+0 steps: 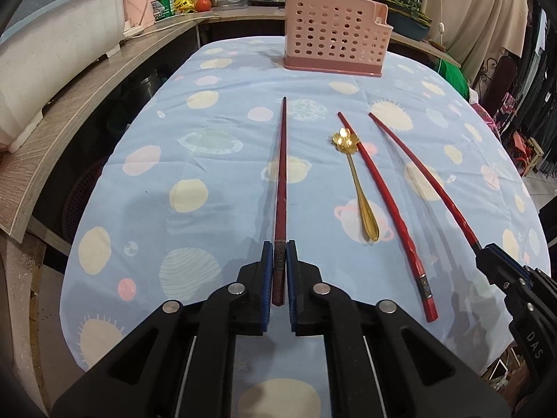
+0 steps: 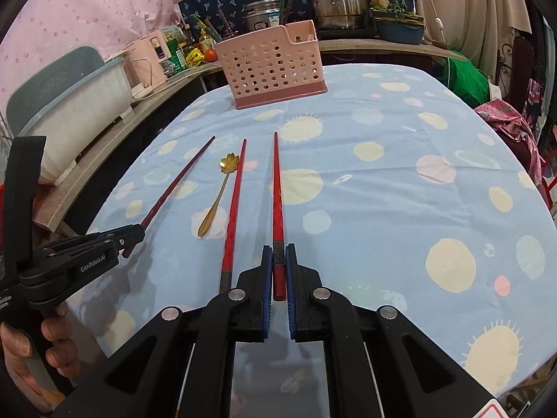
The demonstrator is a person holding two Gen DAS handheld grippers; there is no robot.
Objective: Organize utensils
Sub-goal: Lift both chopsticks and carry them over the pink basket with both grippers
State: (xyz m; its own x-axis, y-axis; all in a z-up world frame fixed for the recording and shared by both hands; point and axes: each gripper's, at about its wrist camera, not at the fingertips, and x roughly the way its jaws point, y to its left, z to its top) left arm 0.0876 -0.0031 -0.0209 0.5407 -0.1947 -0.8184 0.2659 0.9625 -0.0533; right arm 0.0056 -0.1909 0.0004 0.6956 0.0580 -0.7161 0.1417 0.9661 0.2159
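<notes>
While level, both grippers (image 1: 278,271) (image 2: 278,271) clamp chopsticks (image 1: 281,174) (image 2: 276,191).

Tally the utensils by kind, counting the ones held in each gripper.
Dark red chopstick, in the left gripper: 1
Bright red chopsticks, one in the right gripper, one lying loose: 2
Gold spoon: 1
Total: 4

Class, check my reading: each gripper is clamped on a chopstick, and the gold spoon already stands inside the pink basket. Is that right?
Not quite. The gold spoon lies on the tablecloth, between the chopsticks, not in the pink basket; the left wrist view shows it. Left gripper and right gripper each do clamp a chopstick.
</notes>
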